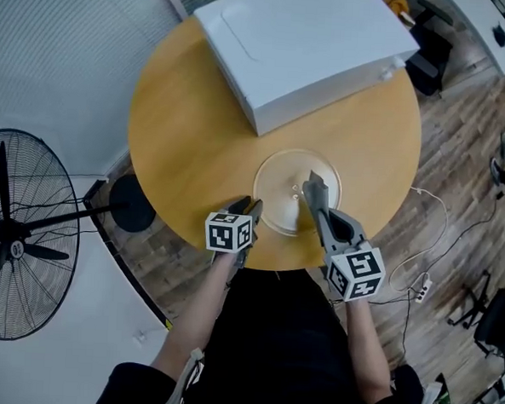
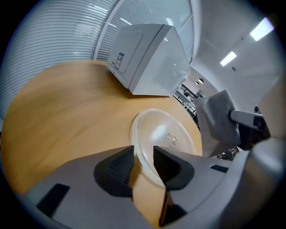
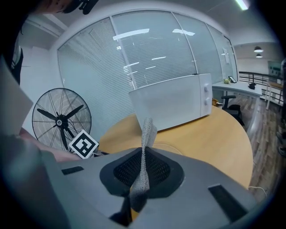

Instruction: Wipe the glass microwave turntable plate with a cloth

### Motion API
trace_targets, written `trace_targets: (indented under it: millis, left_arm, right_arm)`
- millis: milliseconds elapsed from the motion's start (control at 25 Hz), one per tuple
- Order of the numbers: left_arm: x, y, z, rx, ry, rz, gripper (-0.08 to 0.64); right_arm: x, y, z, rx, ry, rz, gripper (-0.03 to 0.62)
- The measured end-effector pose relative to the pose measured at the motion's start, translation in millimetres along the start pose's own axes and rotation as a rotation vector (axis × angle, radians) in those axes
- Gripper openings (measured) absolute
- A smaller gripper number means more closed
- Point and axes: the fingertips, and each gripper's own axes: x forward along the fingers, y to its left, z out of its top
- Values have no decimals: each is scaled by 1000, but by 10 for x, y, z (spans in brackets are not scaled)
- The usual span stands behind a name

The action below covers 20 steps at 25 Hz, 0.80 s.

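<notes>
1. The plate [image 1: 278,197] lay on the round bench [image 1: 184,141], with the microwave [image 1: 300,46] just behind it.
2. The left tongs [image 1: 250,208] stood at the plate's left rim with the jaws apart. The rim showed through the gap, and neither pad pressed on it.
3. The right tongs [image 1: 313,188] hung over the plate's right half. Their jaws were closed on a grey cloth [image 3: 147,132], which stuck up from between them.

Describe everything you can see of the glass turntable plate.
The glass turntable plate is a clear round disc with a raised rim and moulded nubs at its centre. It lies flat on the wooden table, near its edge, before the white microwave. Its near rim shows between the left gripper's open jaws.
</notes>
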Motion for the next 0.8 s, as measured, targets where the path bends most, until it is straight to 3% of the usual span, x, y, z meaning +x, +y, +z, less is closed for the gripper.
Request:
trace_targets:
  millis: [360,800]
  left_arm:
    - [156,46,-19,-100,9,-32,118]
    - [169,83,-33,-92,15,-2,84]
  right_arm:
    - [30,-89,-122,29,41,-32,21]
    - [68,-178,-182,46,67,-54,21]
